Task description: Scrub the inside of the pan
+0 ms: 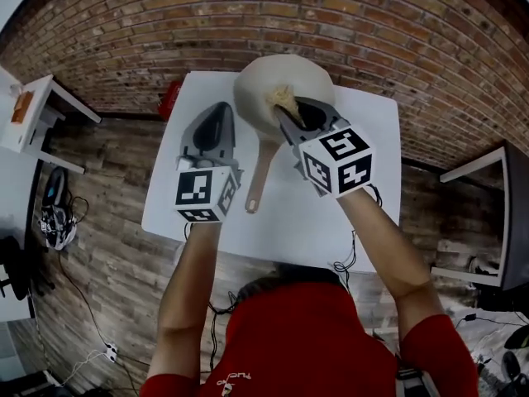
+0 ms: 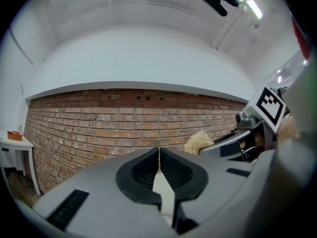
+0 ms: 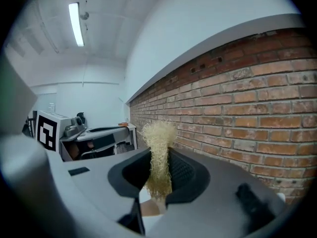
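Note:
A cream pan (image 1: 254, 89) with a wooden handle (image 1: 259, 180) lies on the white table (image 1: 364, 205), its handle pointing toward me. My right gripper (image 1: 286, 111) hangs over the pan's bowl, shut on a straw-coloured scrubber (image 1: 282, 98). In the right gripper view the scrubber (image 3: 158, 152) sticks up from between the closed jaws of the right gripper (image 3: 159, 158). My left gripper (image 1: 218, 112) hovers just left of the pan. In its own view the left gripper (image 2: 159, 152) is shut with nothing in it and faces the brick wall. Neither gripper view shows the pan.
A red object (image 1: 169, 98) sits by the table's far-left corner. A small white side table (image 1: 33, 114) stands at the left and another white table (image 1: 488, 164) at the right. Cables (image 1: 58, 222) lie on the wooden floor. A brick wall (image 1: 331, 23) runs behind.

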The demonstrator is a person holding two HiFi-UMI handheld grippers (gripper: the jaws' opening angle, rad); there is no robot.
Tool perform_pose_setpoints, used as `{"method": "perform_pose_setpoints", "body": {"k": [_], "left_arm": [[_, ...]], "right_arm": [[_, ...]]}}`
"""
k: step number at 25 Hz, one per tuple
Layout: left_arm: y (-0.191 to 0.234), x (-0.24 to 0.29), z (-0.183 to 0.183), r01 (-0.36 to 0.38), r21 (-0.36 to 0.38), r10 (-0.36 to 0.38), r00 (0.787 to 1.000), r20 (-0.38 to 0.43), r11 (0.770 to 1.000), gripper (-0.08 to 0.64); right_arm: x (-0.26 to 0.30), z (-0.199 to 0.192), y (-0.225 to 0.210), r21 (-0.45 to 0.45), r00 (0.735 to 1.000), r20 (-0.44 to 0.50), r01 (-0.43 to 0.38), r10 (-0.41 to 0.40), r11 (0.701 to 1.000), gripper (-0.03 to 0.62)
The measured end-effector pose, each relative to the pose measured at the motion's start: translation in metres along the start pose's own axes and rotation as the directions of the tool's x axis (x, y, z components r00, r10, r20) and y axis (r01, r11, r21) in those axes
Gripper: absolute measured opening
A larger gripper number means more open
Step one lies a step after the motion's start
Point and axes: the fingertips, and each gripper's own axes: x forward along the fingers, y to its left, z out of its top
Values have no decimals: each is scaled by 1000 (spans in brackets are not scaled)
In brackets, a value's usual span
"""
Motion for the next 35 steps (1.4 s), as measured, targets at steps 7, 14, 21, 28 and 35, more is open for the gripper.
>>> {"method": "perform_pose_setpoints", "body": {"k": [7, 14, 21, 28, 35], "left_arm": [[14, 67, -21, 6, 34, -5, 1000, -10, 999, 20], [35, 105, -45, -7, 38, 8, 1000, -19, 999, 20], [53, 132, -64, 17, 3, -17, 1000, -17, 1000, 20], [73, 143, -79, 25, -16, -26, 999, -31, 1000, 20], [87, 143, -88, 40, -39, -42, 998, -38, 998, 20]], "right_arm": [[65, -9, -49, -46, 988, -146, -54, 47, 997, 87], [127, -41, -78, -23, 960, -272, -82, 73, 996, 87], [179, -97, -89, -14, 894, -433, -135, 116, 991, 87], [213, -153, -94, -41, 783, -612, -169, 109, 985, 87], [230, -185, -79, -45, 693, -710, -220, 124, 974, 87]]}}
